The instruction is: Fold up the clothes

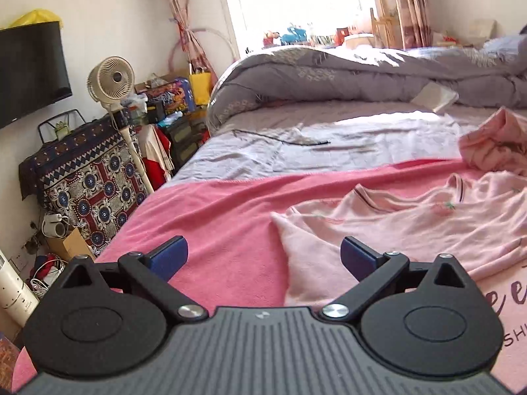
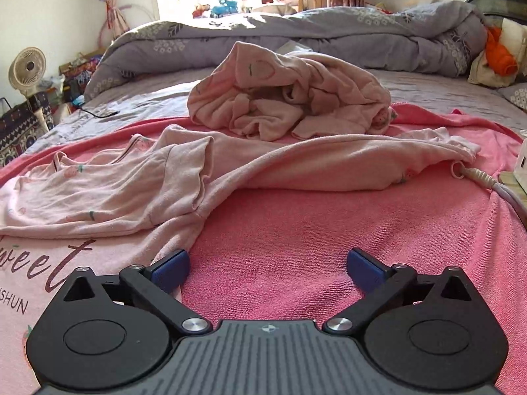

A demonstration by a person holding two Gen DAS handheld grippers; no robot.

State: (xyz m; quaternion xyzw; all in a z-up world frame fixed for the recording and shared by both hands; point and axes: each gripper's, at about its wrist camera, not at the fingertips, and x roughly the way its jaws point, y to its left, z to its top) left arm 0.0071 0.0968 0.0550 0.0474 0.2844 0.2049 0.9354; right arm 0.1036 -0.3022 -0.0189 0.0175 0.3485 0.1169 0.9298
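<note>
Reading across the front of the pale pink shirt (image 2: 98, 194), dark cursive letters spell "weet" in the right wrist view, with block letters "SHUN" beneath; the left wrist view catches only "ee" and "SH" at its edge. A small strawberry print dots the soft, wrinkled knit, and a dark stripe trims its neckline. It lies spread out, partly flat and partly rumpled, on a fuzzy pink blanket (image 2: 296, 237) on the bed. Behind it, a second pink garment (image 2: 290, 98) sits in a crumpled heap, beside a grey quilted duvet (image 2: 329, 33) with pale flower motifs.

The left hand-held gripper (image 1: 263, 256) hovers with its blue-padded fingers spread wide, holding nothing, above the shirt's sleeve (image 1: 296, 247). The right hand-held gripper (image 2: 268, 268) is equally wide and empty, its left pad over the shirt's edge.
</note>
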